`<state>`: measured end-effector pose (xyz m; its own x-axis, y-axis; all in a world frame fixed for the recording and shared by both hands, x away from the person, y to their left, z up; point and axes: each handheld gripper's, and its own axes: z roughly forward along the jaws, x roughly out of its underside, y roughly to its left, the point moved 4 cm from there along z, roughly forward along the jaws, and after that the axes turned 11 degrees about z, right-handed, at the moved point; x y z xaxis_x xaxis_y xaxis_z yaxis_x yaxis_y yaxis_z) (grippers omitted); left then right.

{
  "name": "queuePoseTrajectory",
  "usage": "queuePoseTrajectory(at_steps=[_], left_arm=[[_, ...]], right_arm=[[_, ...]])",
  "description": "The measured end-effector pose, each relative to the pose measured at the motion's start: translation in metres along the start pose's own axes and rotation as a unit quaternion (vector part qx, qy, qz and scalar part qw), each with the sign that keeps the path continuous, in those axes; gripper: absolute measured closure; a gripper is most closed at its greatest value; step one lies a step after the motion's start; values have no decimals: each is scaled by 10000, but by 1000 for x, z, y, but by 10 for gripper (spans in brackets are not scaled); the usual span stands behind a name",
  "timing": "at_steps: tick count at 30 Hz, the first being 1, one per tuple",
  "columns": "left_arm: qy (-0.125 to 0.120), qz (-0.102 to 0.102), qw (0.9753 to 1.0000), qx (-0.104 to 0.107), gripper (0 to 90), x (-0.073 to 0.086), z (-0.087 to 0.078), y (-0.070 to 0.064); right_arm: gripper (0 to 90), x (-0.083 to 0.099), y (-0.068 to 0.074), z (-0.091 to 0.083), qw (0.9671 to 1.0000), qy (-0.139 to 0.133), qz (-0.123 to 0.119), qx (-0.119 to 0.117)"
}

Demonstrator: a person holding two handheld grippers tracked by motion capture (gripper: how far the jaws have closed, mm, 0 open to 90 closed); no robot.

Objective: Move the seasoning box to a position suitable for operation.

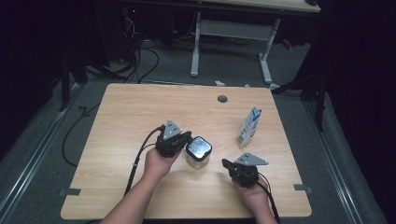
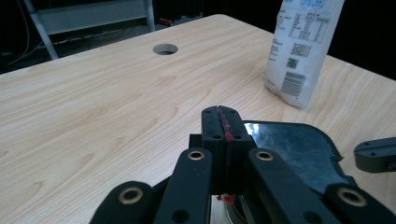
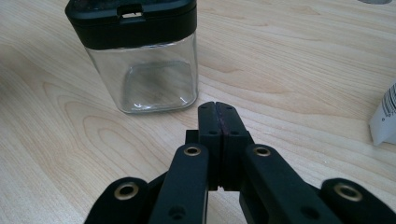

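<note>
A clear square jar (image 1: 198,152) with a black lid stands upright near the middle of the wooden table (image 1: 140,116). In the right gripper view the jar (image 3: 137,60) looks empty and stands just beyond my jaws. My left gripper (image 1: 187,138) is shut with nothing in it, right beside the jar's left side; its view looks over the black lid (image 2: 299,149). My right gripper (image 1: 226,164) is shut too, low on the table to the jar's right, apart from it. A white and blue carton (image 1: 249,127) stands upright at the right, also seen as the carton (image 2: 301,51).
A round cable hole (image 1: 222,99) sits near the table's far edge. Cables trail from both grippers off the near edge. Beyond the table are a white desk frame (image 1: 231,42) and loose cables on the floor.
</note>
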<state>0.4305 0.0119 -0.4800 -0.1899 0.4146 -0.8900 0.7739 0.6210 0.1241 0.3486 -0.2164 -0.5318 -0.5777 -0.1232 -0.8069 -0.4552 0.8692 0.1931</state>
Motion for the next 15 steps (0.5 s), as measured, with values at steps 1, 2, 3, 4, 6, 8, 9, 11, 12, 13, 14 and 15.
queuePoseTrajectory(at_steps=[1, 2, 3, 4, 6, 8, 9, 11, 12, 13, 14, 15], left_arm=[[51, 34, 10000, 4, 897, 1, 2, -1], [97, 107, 9999, -25, 897, 3, 3, -1], [138, 149, 9998, -55, 898, 4, 5, -2], [129, 166, 9998, -68, 898, 4, 5, -2], [114, 168, 9998, -86, 898, 4, 5, -2], [88, 196, 9997, -103, 898, 5, 5, -2], [79, 203, 9997, -106, 898, 5, 5, -2], [34, 184, 9998, -98, 898, 6, 5, -3], [24, 175, 9998, -93, 898, 6, 4, -3], [3, 168, 9998, -88, 898, 7, 4, -3], [-18, 152, 9998, -85, 898, 7, 4, -3], [-26, 142, 9999, -79, 898, 7, 4, -3]], right_arm=[[897, 0, 0, 0, 10000, -3, -15, -8], [897, 0, 0, 0, 10000, 7, -34, -12], [897, 0, 1, 0, 10000, 0, -60, -20], [897, 0, 1, 0, 10000, 0, -60, -20], [897, 0, 2, 0, 9999, -12, -102, -30], [896, 0, 2, 0, 9999, -31, -98, -29], [896, 0, 2, 0, 9999, -31, -98, -29], [896, 0, 3, 0, 10000, -25, -73, -39], [895, -1, 3, 0, 10000, -32, -66, -45], [895, -1, 3, 0, 10000, -36, -48, -58], [896, -1, 4, 0, 10000, -38, -17, -61], [896, -2, 4, 1, 10000, -60, -15, -55]])
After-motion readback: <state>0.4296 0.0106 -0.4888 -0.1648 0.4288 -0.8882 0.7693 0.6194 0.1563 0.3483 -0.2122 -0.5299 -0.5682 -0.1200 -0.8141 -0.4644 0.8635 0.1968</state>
